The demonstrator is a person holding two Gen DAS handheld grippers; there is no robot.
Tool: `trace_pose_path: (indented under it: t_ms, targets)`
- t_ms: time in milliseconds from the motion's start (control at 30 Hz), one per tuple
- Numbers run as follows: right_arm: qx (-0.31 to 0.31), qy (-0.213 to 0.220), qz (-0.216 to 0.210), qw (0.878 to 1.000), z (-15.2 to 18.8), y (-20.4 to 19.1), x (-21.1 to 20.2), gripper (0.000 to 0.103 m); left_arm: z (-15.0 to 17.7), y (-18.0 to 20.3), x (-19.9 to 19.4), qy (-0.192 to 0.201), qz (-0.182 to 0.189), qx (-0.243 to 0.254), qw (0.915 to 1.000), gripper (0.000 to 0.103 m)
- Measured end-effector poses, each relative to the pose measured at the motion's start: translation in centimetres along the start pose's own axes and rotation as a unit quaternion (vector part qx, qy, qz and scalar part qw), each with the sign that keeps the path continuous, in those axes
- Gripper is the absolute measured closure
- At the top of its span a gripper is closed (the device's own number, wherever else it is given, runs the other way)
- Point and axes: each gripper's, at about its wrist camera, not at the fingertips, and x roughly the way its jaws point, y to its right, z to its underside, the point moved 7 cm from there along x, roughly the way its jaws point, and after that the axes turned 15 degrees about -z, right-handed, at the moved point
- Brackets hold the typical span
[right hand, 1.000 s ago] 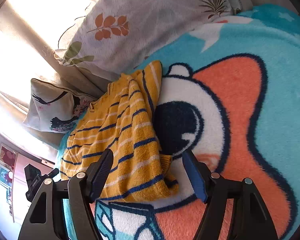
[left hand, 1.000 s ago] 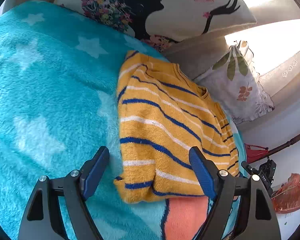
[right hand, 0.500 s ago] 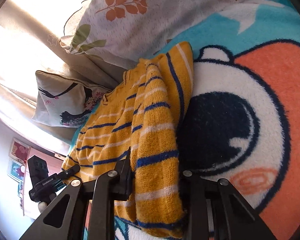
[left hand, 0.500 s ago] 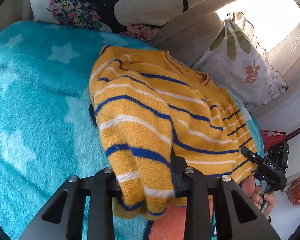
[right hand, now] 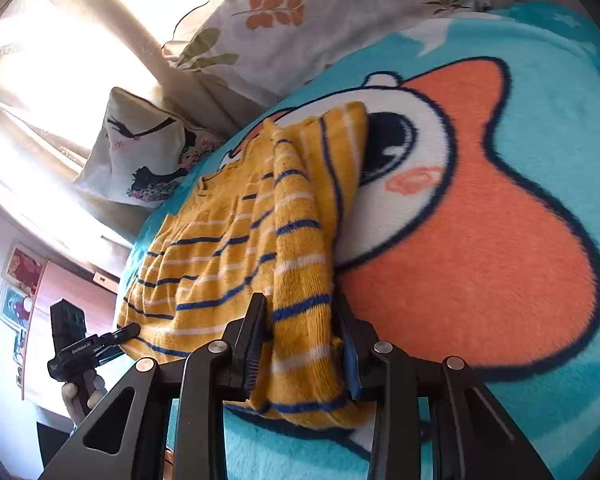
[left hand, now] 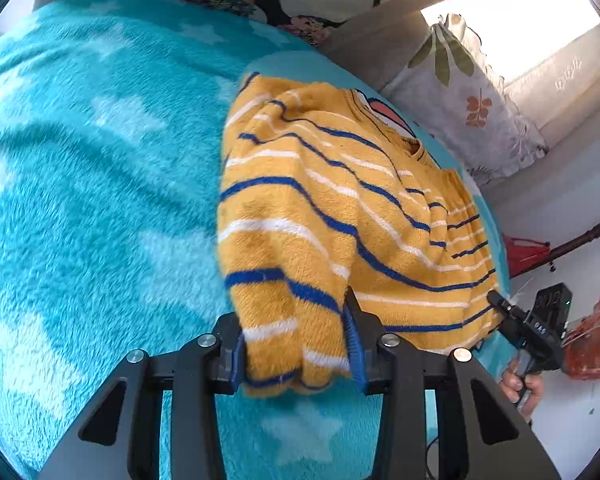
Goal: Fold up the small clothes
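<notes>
Sweater (left hand: 332, 216) hem lifted (pinched inside left gripper (left hand: 298, 350), right gripper (right hand: 300, 354)).

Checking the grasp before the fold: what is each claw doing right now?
Left claw: closed on the striped sweater.
Right claw: closed on the striped sweater too.

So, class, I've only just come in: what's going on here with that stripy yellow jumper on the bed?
A person is folding a small yellow knitted sweater with blue and white stripes on a fluffy turquoise cartoon-print blanket. Each hand holds a black two-finger gripper. The left gripper and the right gripper are each clamped on a bottom corner of the sweater, one on either side. The hem is lifted off the blanket while the collar end lies toward two printed pillows. The fold itself is not yet laid down.
</notes>
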Motion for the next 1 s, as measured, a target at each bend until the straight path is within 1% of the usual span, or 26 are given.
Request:
trace_pose_path:
  t_ms: [33, 100, 133, 200, 233, 267, 333, 400, 500, 533, 567, 600, 667, 700, 767, 833, 867, 900, 967, 1000]
  targets:
    - [0.014, 0.016, -0.007, 1.0, -0.1, 0.3, -1.2, 0.064, 0.1, -0.7, -0.5, 0.005, 0.009, -0.011, 0.9999, 0.064]
    - [0.013, 0.05, 0.001, 0.999, -0.8, 0.1, -3.4, 0.064, 0.2, -1.5, -1.9, 0.025, 0.008, -0.019, 0.9995, 0.064]
    - [0.002, 0.065, 0.005, 0.998, -1.2, -0.6, -4.4, 0.063, 0.3, -1.8, -2.6, 0.038, 0.001, -0.018, 0.9991, 0.064]
    - [-0.025, 0.084, 0.0, 0.996, -1.8, -2.7, -5.4, 0.056, 0.2, -2.1, -4.0, 0.068, -0.031, -0.012, 0.9971, 0.064]
    - [-0.042, 0.086, -0.009, 0.995, -1.9, -4.1, -5.4, 0.054, 0.1, -2.2, -4.5, 0.082, -0.046, -0.01, 0.9956, 0.065]
    - [-0.058, 0.083, -0.019, 0.995, -1.9, -5.5, -5.0, 0.052, 0.0, -2.1, -4.7, 0.09, -0.052, -0.009, 0.9946, 0.065]
    - [-0.087, 0.063, -0.043, 0.993, -1.3, -8.4, -3.2, 0.05, 0.2, -1.5, -4.9, 0.092, -0.037, -0.01, 0.995, 0.065]
    - [-0.11, 0.029, -0.068, 0.991, -0.3, -11.1, -0.5, 0.05, 0.8, -0.8, -4.7, 0.089, -0.027, 0.004, 0.9957, 0.065]
    - [-0.14, -0.018, -0.088, 0.986, 1.4, -14.0, 3.6, 0.05, 2.0, 0.5, -3.5, 0.085, -0.046, 0.053, 0.9939, 0.065]
    - [-0.15, -0.031, -0.091, 0.984, 1.9, -14.7, 4.8, 0.05, 2.2, 0.8, -3.1, 0.081, -0.049, 0.069, 0.9931, 0.067]
    - [-0.158, -0.045, -0.093, 0.982, 2.3, -15.2, 6.0, 0.05, 2.5, 0.7, -2.9, 0.077, -0.05, 0.08, 0.9925, 0.074]
    - [-0.164, -0.059, -0.094, 0.98, 2.7, -15.5, 7.2, 0.05, 2.4, 0.5, -2.8, 0.073, -0.048, 0.086, 0.9924, 0.088]
    - [-0.174, -0.081, -0.089, 0.977, 3.2, -15.4, 9.2, 0.05, 2.0, -0.2, -3.3, 0.069, -0.032, 0.086, 0.9934, 0.092]
    - [-0.176, -0.088, -0.079, 0.977, 3.3, -15.0, 10.2, 0.05, 1.5, -0.7, -3.6, 0.073, -0.041, 0.088, 0.9926, 0.101]
    - [-0.17, -0.095, -0.058, 0.979, 3.2, -13.3, 11.4, 0.05, 0.3, -2.4, -4.2, 0.096, -0.11, 0.092, 0.9851, 0.101]
    - [-0.149, -0.099, -0.041, 0.983, 3.2, -11.5, 12.5, 0.05, -0.6, -4.1, -4.6, 0.102, -0.138, 0.085, 0.9814, 0.103]
    - [-0.136, -0.103, -0.037, 0.985, 3.3, -10.7, 12.9, 0.05, -0.9, -4.8, -4.8, 0.103, -0.145, 0.079, 0.9808, 0.103]
    - [-0.126, -0.107, -0.037, 0.986, 3.6, -10.1, 13.3, 0.05, -1.0, -5.2, -5.0, 0.103, -0.136, 0.074, 0.9825, 0.103]
    - [-0.124, -0.108, -0.036, 0.986, 3.8, -9.7, 13.5, 0.051, -0.6, -5.4, -5.2, 0.099, -0.099, 0.065, 0.988, 0.103]
    - [-0.127, -0.107, -0.034, 0.985, 3.9, -9.8, 13.5, 0.051, -0.4, -5.4, -5.1, 0.097, -0.086, 0.062, 0.9895, 0.103]
